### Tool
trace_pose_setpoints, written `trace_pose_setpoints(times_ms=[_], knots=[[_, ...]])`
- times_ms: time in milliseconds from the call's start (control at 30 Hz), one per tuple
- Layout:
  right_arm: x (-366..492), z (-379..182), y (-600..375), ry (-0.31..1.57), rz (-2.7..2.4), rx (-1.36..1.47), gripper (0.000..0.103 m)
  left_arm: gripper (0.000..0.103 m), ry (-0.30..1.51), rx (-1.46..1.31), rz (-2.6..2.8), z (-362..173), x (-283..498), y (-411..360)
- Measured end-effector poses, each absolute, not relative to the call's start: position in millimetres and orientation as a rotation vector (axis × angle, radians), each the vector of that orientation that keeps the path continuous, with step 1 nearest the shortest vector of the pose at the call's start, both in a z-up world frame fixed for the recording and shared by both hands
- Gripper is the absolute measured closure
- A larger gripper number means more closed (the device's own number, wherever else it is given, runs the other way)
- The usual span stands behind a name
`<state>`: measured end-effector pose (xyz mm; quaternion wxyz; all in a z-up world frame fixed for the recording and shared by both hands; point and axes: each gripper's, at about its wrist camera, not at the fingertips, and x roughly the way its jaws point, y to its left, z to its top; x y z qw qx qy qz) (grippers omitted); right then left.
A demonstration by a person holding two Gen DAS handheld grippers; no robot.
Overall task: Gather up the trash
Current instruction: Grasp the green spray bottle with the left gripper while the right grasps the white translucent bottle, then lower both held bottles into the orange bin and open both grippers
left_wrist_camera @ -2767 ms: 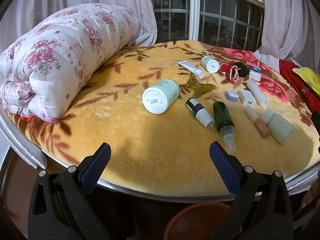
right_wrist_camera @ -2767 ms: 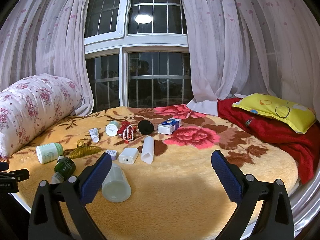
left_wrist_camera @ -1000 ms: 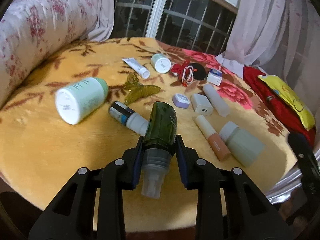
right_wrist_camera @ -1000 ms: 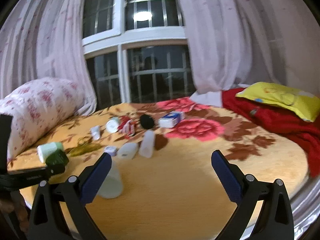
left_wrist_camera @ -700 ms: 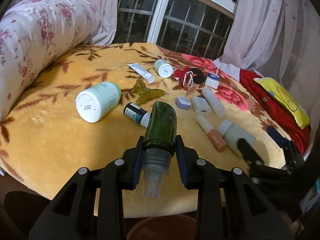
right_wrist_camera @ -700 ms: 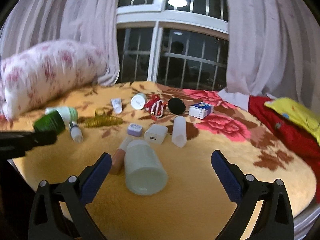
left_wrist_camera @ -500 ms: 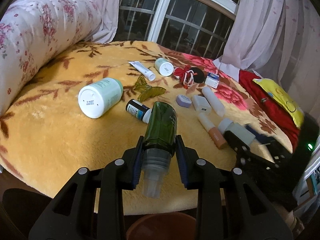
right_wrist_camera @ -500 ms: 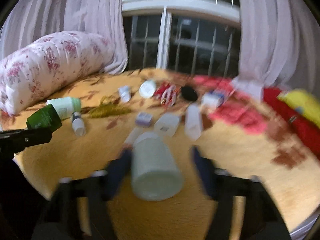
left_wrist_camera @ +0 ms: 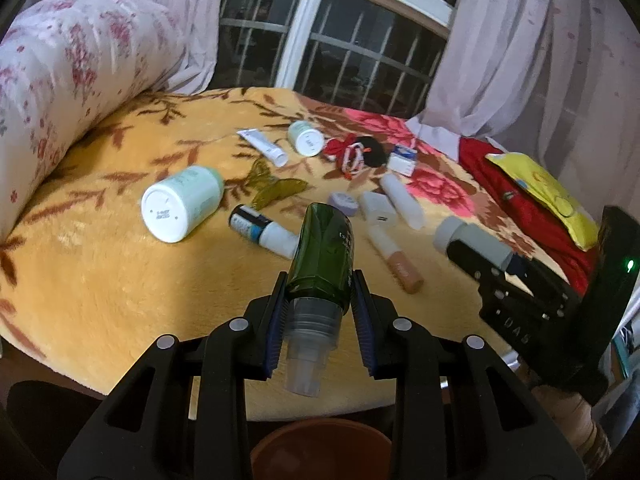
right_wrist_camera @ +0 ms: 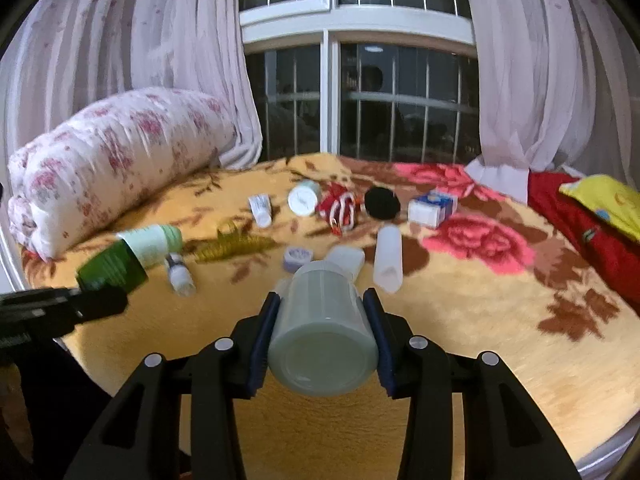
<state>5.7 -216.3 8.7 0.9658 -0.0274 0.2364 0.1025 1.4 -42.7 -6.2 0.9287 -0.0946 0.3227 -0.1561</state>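
brown bin [left_wrist_camera: 320,450] cut off below, foundation tube [left_wrist_camera: 396,256] blurred — labels unreadable

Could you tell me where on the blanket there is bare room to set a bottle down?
Bare patches: the near yellow strip between the large white bottle and the blanket edge, and the right side toward the red cloth. The middle is crowded around the white tube.

- My left gripper [left_wrist_camera: 319,322] is clamped on a dark green bottle [left_wrist_camera: 324,254], clear cap toward me.
- Below it – a brown bin rim [left_wrist_camera: 320,446].
- Right gripper [left_wrist_camera: 516,276] grips a pale jar [left_wrist_camera: 466,236] on the bed [left_wrist_camera: 120,280].
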Motion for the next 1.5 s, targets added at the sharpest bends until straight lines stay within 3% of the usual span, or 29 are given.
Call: trace_pose_setpoints(times_ms=[200,367,833,900,967,1000,1300,1500], knots=[[-23.6,34.5,-206.9,0.486,0.285,-0.062,0.061,0.073,0.686,-0.157,-0.391,1.8,-21.3,-52.4],[-49.9,29.2,-201.7,0.607,0.354,-0.035,0.061,0.073,0.761,-0.133,-0.449,-7.3,-44.7,-53.2],[-99.8,-78.8,-187.0,1.096,0.421,0.015,0.06,0.073,1.13,-0.081,-0.521,-84.4,-79.8,-53.1],[-103.4,-87.9,-187.4,1.132,0.428,0.02,0.057,0.066,1.16,-0.065,-0.518,-87.5,-81.7,-54.7],[-107.2,-87.8,-190.3,1.123,0.403,0.009,0.028,0.052,1.176,-0.053,-0.502,-88.2,-83.8,-53.4],[-109.1,-84.9,-193.2,1.103,0.382,0.003,0.025,0.044,1.17,-0.054,-0.489,-87.8,-84.9,-51.6],[-104.7,-56.3,-223.4,0.954,0.29,0.001,0.025,0.038,1.063,-0.129,-0.395,-65.1,-75.2,-12.2],[-89.8,-19.0,-211.7,0.789,0.306,-0.008,0.023,0.034,0.822,-0.128,-0.256,-11.6,-36.5,19.3]])
